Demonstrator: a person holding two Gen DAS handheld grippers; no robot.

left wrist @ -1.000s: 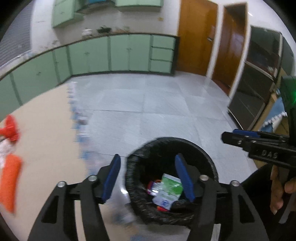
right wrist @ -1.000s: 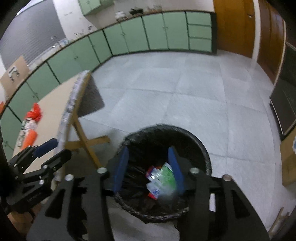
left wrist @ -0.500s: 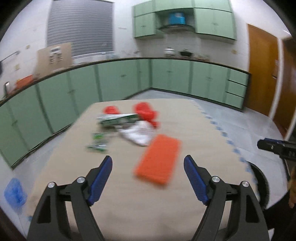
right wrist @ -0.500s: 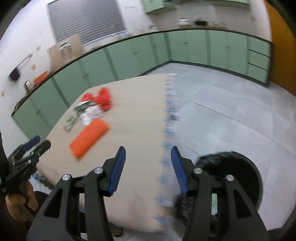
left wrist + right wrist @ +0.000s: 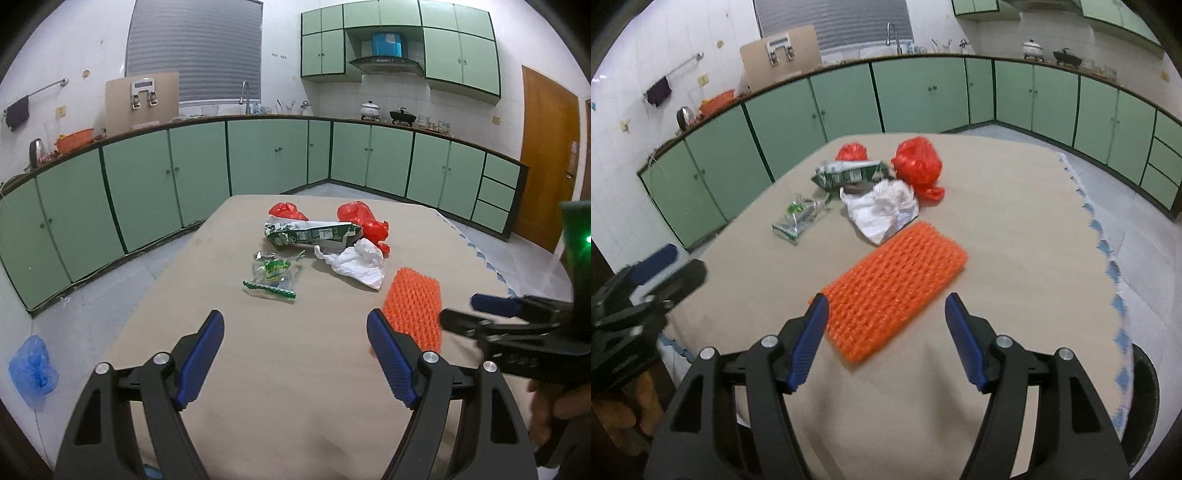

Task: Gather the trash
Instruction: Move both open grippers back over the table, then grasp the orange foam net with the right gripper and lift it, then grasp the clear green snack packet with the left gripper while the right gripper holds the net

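Right gripper (image 5: 884, 325) wide open and empty above orange foam net sleeve (image 5: 894, 291) near beige table's (image 5: 1015, 221) near edge, left gripper (image 5: 295, 354) open, empty, crumpled white paper (image 5: 882, 210) mid-table

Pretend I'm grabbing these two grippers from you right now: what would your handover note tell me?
Left gripper: open, empty, above the table.
Right gripper: open, empty, its jaws either side of the orange mesh pad's near end, not closed.
On the table: white crumpled paper, green carton, clear green wrapper, two red bags.
Black bin stands at the table's right edge.
Left: all these pieces.
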